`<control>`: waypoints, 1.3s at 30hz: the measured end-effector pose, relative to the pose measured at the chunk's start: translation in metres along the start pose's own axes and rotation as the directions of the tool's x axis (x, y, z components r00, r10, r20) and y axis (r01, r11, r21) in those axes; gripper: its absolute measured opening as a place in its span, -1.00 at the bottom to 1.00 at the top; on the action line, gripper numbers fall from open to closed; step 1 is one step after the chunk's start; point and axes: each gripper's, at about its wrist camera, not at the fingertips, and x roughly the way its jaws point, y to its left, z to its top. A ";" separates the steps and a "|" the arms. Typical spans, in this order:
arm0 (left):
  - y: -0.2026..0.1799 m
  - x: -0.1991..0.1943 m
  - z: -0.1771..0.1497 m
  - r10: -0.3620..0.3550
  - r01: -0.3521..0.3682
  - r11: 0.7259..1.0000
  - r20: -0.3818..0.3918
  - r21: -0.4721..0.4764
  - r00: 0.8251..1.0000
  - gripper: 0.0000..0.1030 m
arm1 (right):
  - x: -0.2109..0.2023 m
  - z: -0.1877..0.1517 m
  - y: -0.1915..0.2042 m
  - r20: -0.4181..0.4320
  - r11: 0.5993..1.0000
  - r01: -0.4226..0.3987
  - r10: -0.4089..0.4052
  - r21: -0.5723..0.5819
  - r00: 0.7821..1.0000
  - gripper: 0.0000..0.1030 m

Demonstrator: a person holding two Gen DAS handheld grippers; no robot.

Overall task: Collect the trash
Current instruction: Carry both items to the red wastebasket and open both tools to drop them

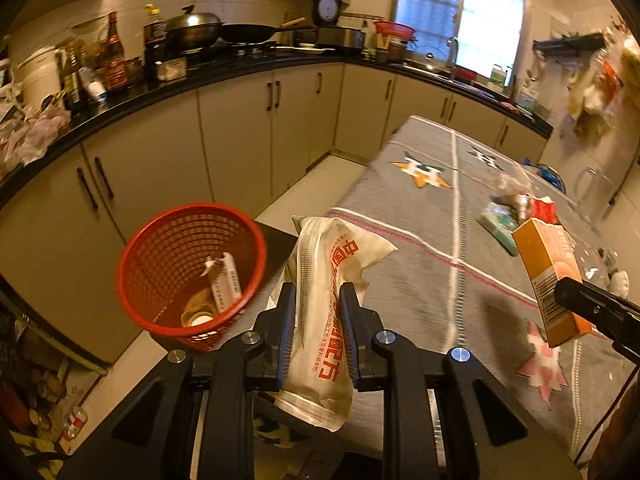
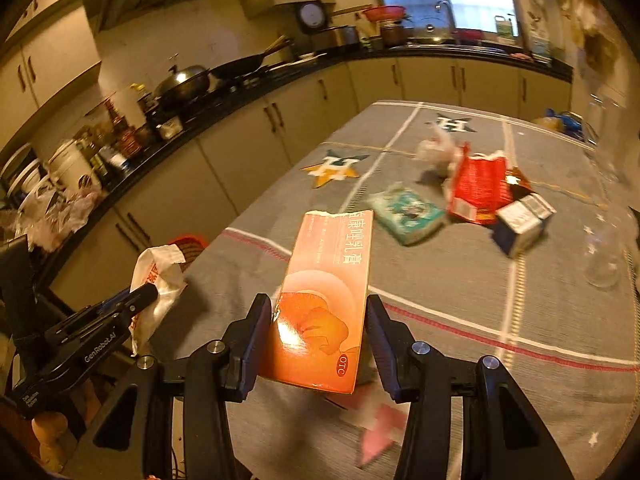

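A cloth-covered counter fills the right half of the left wrist view, and the black kitchen worktop with pans and bottles curves along the top. A red mesh basket stands at lower left, just beside the counter's edge; a small white carton and a round lid are seen inside it. In the right wrist view more rubbish is scattered at centre right: a teal tissue pack, a red bag, a dark blue and white box and crumpled white plastic. A clear glass stands near the right edge. A pink scrap, blurred, lies at the bottom, below the orange box.

The left gripper is closed narrowly on a white wrapper printed in red, which is pinched between its fingers and sticks out above and below them. The right gripper is clamped wider on an orange medicine box, held by its two long sides.

Both grippers are angled downward over the near end of the counter, the left one close to the basket, the right one at the right edge of the left wrist view.
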 end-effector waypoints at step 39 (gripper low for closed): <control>0.183 0.113 0.043 0.139 -0.154 0.970 -0.093 -0.189 0.986 -0.59 | 0.229 0.049 0.203 -0.278 0.947 -0.284 0.235 -0.152 0.931 0.03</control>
